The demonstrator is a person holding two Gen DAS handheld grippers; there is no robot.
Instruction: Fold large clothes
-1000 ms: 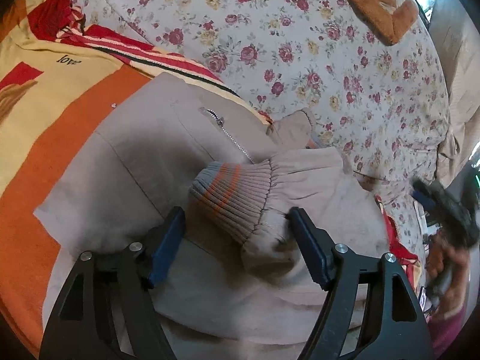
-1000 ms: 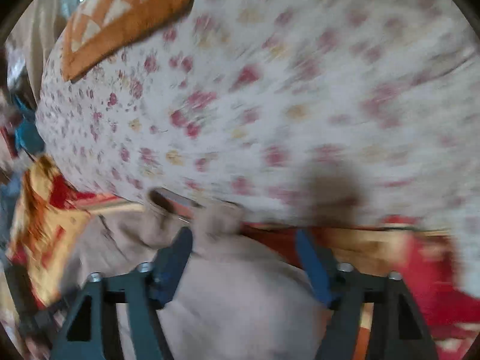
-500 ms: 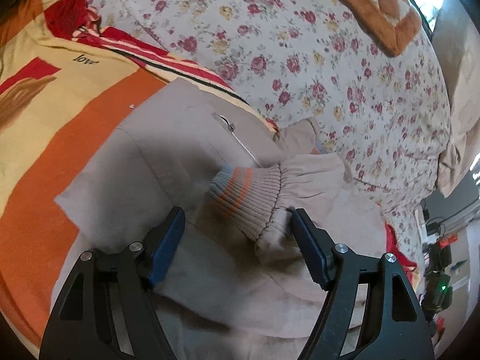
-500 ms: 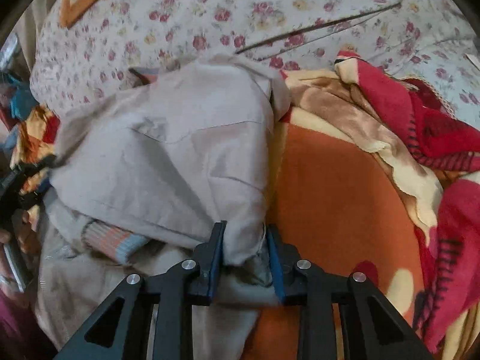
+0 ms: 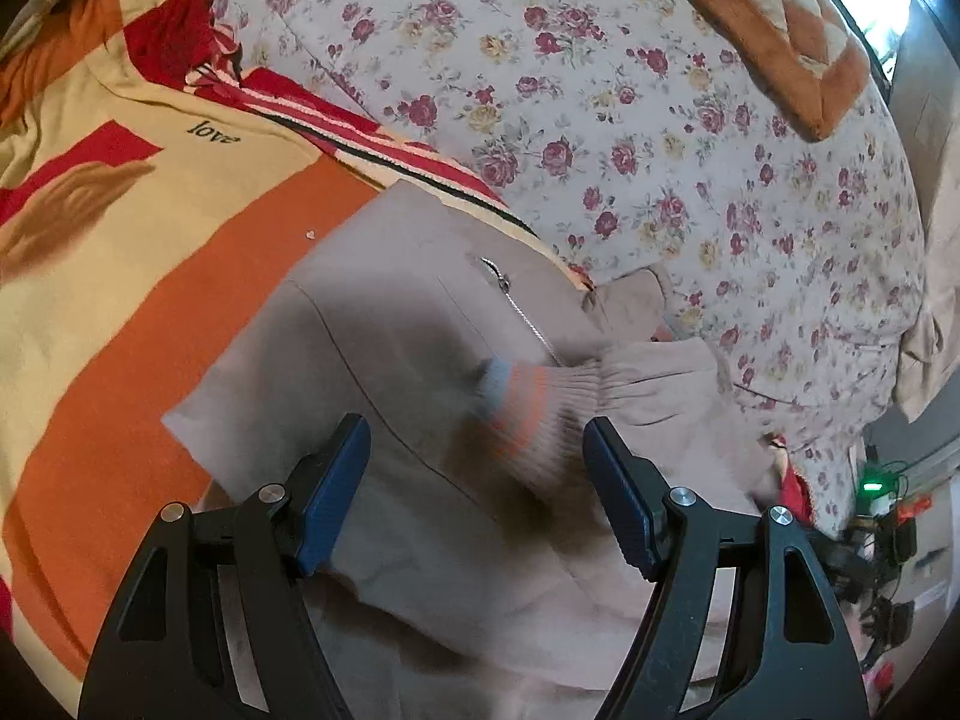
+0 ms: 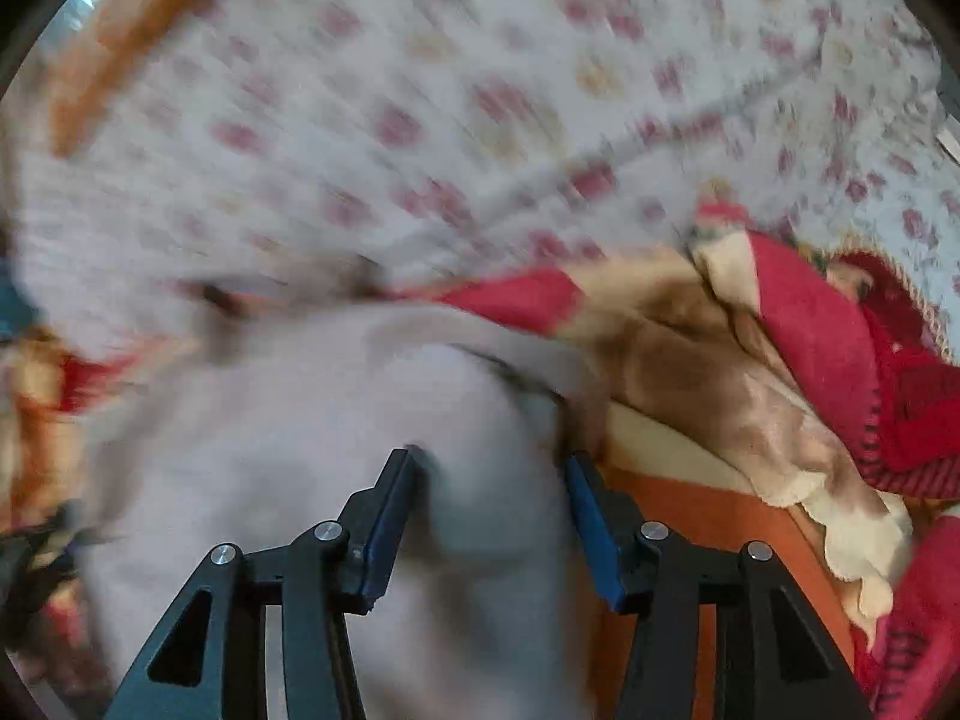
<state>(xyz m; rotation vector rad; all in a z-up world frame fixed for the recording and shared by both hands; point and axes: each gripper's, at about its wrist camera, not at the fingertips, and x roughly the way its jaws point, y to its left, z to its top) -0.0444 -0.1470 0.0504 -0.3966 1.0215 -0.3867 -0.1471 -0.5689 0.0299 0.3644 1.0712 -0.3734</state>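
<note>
One beige jacket (image 5: 420, 360) lies on the bed's orange-and-yellow blanket (image 5: 120, 276), against one flowered quilt (image 5: 660, 120). The left claw (image 5: 474, 480) hangs wide open over it, the one striped cuff (image 5: 516, 408) and the zipper (image 5: 516, 306) plain only from its side. The right claw (image 6: 489, 480), blurred, is opening with jacket cloth between its blue pads, and only its view shows the crumpled red blanket edge (image 6: 840, 348).

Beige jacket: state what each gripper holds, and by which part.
Left gripper: open, holds nothing; the ribbed cuff lies loose between its fingers. Right gripper: jaws opening, beige jacket cloth between them; blur hides any grip.
</note>
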